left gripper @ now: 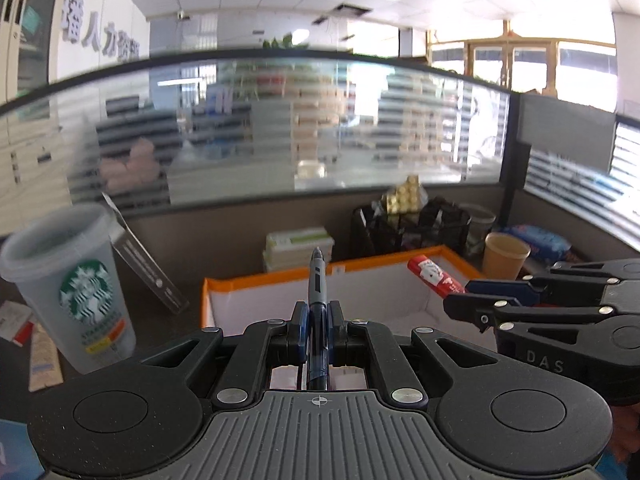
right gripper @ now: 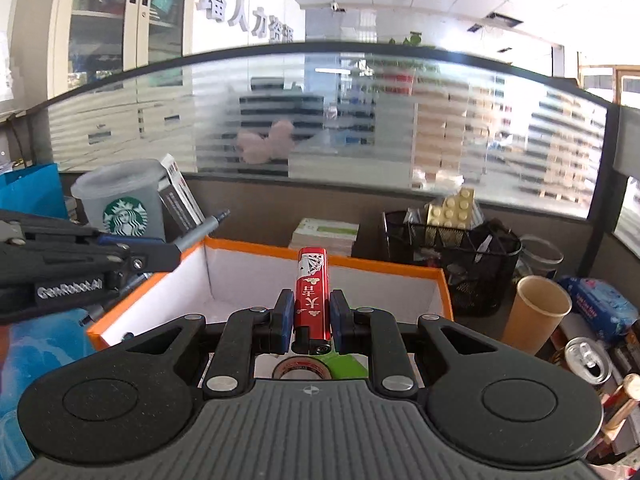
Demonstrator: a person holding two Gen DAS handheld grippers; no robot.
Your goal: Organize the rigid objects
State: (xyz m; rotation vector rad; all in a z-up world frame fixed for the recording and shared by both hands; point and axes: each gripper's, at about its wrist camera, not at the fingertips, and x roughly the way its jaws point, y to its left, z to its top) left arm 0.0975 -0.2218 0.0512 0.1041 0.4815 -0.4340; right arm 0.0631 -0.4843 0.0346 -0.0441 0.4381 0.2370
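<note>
My left gripper (left gripper: 317, 316) is shut on a blue-grey pen (left gripper: 318, 280) that points forward over the orange-rimmed white box (left gripper: 280, 276). My right gripper (right gripper: 310, 312) is shut on a red lighter (right gripper: 312, 280) with playing-card art, held above the same box (right gripper: 360, 264). In the left wrist view the right gripper (left gripper: 460, 300) comes in from the right with the lighter (left gripper: 434, 278) over the box. In the right wrist view the left gripper (right gripper: 168, 256) comes in from the left with the pen (right gripper: 204, 228). A tape roll (right gripper: 302, 368) and a green object (right gripper: 346, 364) lie in the box below.
A frosted Starbucks cup (left gripper: 76, 288) stands left of the box, with a leaning dark booklet (left gripper: 148, 268) behind it. A black mesh organizer (right gripper: 452, 256), a brown paper cup (right gripper: 536, 308), a drink can (right gripper: 588, 360) and a stack of books (right gripper: 326, 236) stand to the right and behind.
</note>
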